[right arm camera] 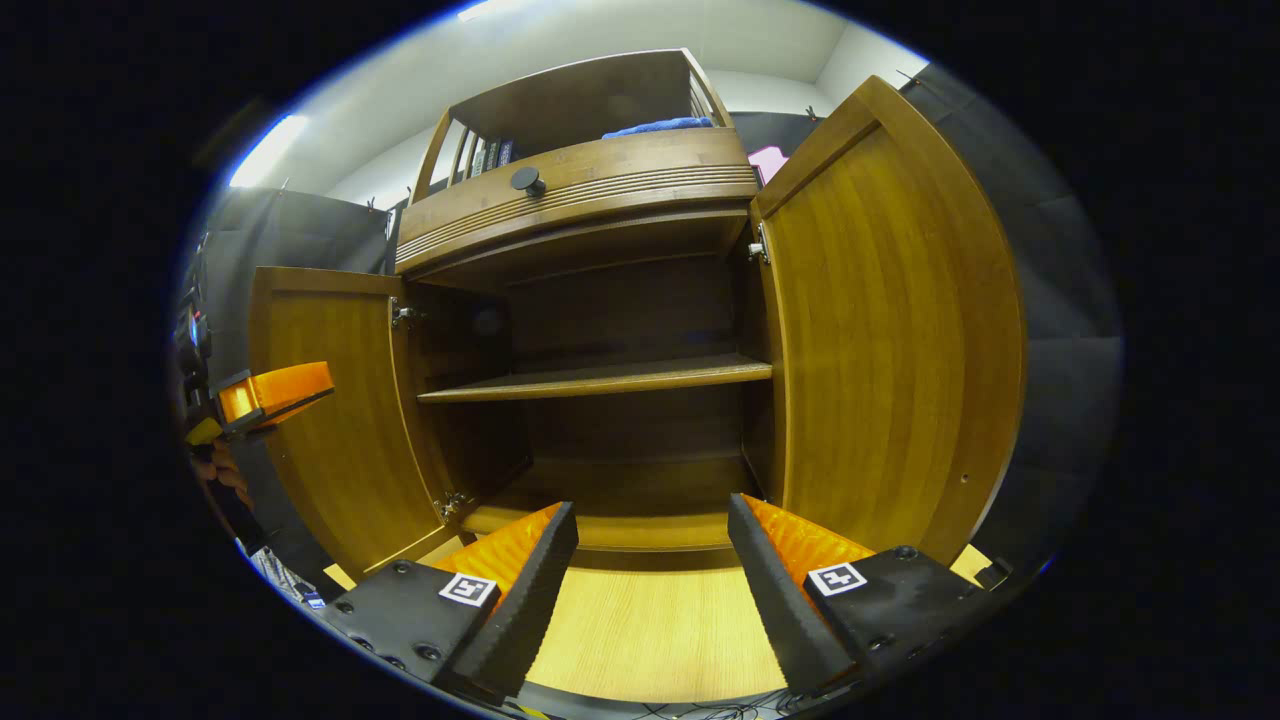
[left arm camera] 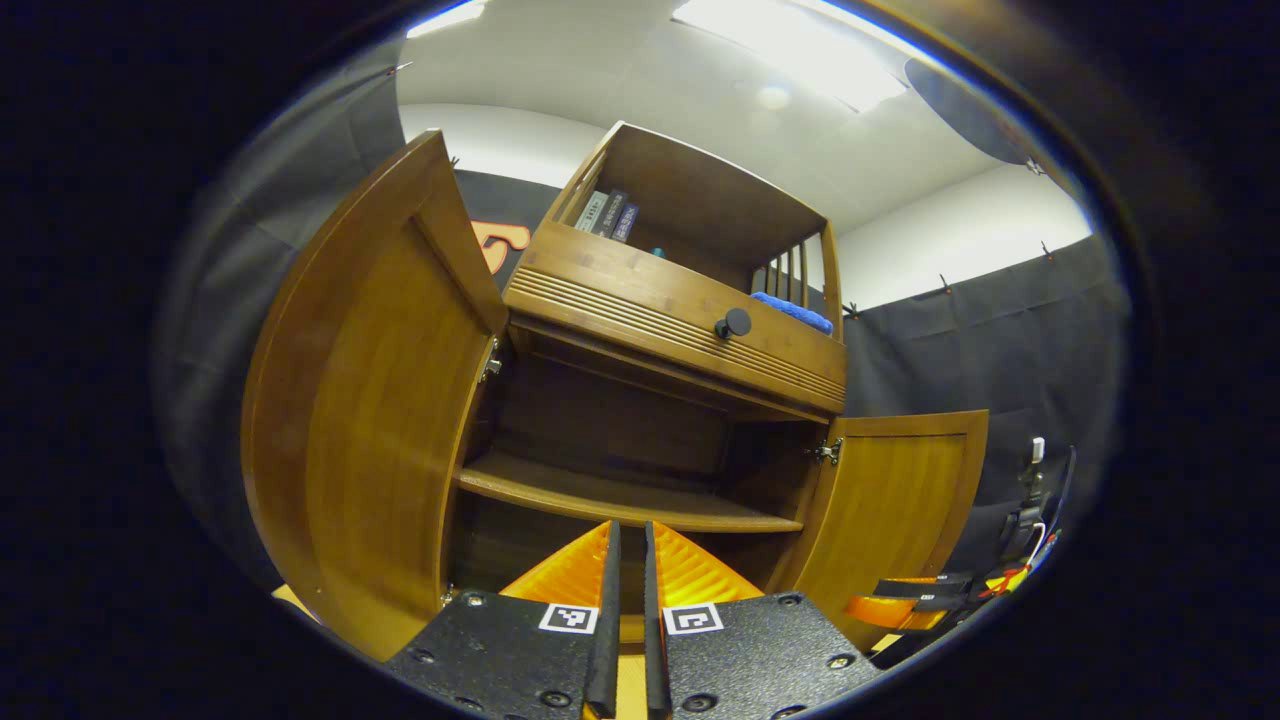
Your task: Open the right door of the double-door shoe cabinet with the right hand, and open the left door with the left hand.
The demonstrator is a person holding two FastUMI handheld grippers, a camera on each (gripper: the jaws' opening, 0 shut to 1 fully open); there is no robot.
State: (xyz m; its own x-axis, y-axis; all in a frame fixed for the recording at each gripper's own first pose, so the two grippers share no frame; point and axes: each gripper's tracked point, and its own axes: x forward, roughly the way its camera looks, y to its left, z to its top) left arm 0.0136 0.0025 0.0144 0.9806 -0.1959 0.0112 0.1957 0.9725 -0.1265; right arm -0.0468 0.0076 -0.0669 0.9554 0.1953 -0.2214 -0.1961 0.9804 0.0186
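This is a small test booth made to look like a home, with black cloth walls (left arm camera: 1010, 330), a white ceiling, and a wooden shoe cabinet (right arm camera: 600, 300).

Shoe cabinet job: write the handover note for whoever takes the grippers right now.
Left gripper: shut, holding nothing, pointed at the cabinet interior.
Right gripper: open, holding nothing, low in front of the cabinet's bottom shelf.
Left door: swung wide open.
Right door: swung wide open.
Inside: the middle shelf looks bare; the back is too dark to tell.
Done: both doors are open.
Left: nothing for the doors, as far as I can judge; both grippers are off the cabinet.
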